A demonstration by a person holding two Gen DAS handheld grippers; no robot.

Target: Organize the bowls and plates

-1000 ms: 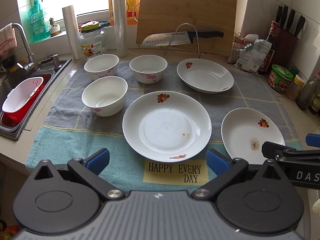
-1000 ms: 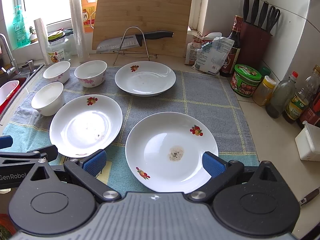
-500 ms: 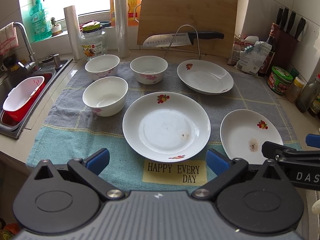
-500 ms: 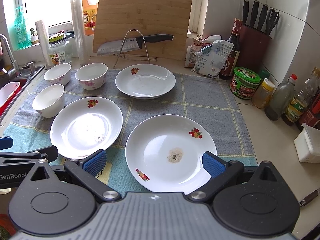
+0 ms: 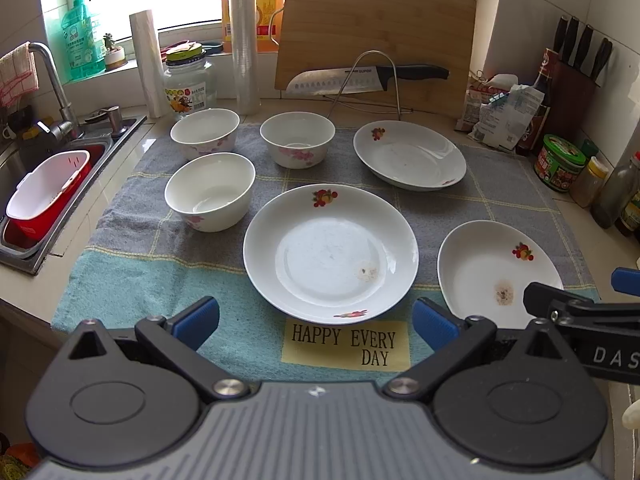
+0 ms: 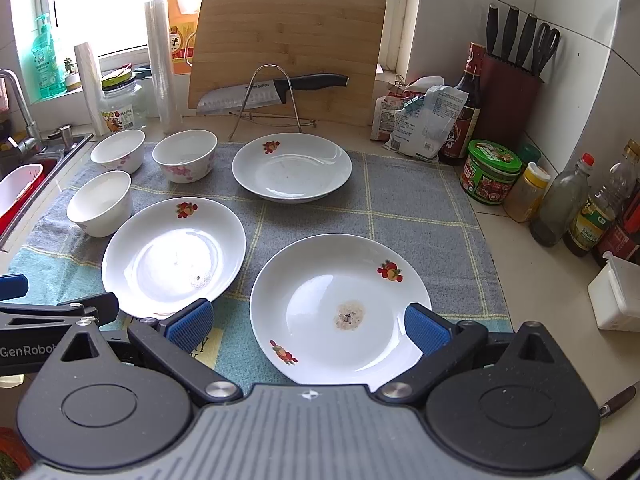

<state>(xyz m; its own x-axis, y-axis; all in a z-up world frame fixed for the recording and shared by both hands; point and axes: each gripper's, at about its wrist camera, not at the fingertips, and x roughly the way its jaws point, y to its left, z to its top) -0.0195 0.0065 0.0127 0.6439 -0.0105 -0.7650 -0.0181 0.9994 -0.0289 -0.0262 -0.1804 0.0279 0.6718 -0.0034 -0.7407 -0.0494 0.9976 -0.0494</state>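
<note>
Three white plates with fruit prints lie on a grey and teal cloth (image 5: 132,264): a middle one (image 5: 331,252), a near right one (image 6: 340,308) and a far one (image 6: 292,167). Three white bowls stand at the left: a near one (image 5: 210,190), a far left one (image 5: 205,133) and a far middle one (image 5: 297,144). My left gripper (image 5: 316,320) is open and empty, just short of the middle plate's near rim. My right gripper (image 6: 308,324) is open and empty, low over the near right plate's near part.
A sink (image 5: 24,208) with a red and white basket lies at the left. A cutting board (image 6: 288,56) and a knife on a rack (image 6: 272,90) stand behind. Jars and bottles (image 6: 560,200) line the right counter, with a knife block (image 6: 512,92) in the corner.
Both grippers have risen and drawn back slightly, so the dishes sit a little lower in both views. No dish has moved.
</note>
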